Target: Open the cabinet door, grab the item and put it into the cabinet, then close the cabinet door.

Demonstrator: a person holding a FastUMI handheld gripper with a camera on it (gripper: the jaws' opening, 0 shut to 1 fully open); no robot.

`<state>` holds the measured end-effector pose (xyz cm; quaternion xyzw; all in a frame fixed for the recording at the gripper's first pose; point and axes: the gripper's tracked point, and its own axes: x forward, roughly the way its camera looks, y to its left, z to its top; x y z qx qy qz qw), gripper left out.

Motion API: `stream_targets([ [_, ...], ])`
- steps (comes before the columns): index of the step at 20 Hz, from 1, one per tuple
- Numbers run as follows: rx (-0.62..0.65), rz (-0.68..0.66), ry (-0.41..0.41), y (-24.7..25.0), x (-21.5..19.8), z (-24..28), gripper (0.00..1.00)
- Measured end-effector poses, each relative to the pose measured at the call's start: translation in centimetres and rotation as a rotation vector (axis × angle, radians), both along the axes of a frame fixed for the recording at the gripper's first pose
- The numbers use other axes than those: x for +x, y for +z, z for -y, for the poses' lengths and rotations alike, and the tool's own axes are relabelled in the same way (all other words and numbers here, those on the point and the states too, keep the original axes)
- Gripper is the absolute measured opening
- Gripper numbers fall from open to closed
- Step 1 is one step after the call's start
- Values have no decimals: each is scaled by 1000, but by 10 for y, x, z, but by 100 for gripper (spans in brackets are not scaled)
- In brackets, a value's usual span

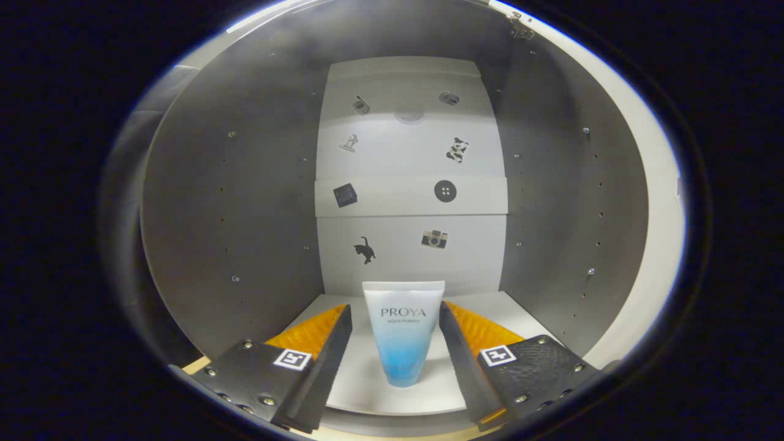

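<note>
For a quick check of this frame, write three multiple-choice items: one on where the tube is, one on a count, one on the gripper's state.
1. Where does the tube stand?
A. On the cabinet floor, between the fingers
B. On a middle shelf
C. Outside the cabinet

2. How many stickers are on the back panel?
A. Three
B. Five
C. Eight

3. The gripper is:
A. Shut on the tube
B. Open, with gaps either side
C. Shut on nothing

Answers: 1 A, it stands inside between the fingers. 2 C, eight small pictures show. 3 B, neither finger touches the tube.
</note>
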<state>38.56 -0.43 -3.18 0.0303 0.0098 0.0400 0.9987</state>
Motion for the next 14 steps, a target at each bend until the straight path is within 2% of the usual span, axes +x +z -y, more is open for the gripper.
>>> stream_targets([
  [3, -18, 9, -20, 3, -8, 1, 88],
  [7, -11, 33, -32, 18, -36, 3, 98],
  [11, 6, 44, -39, 31, -85, 5, 98],
  [14, 6, 43, -51, 38, -137, 9, 98],
])
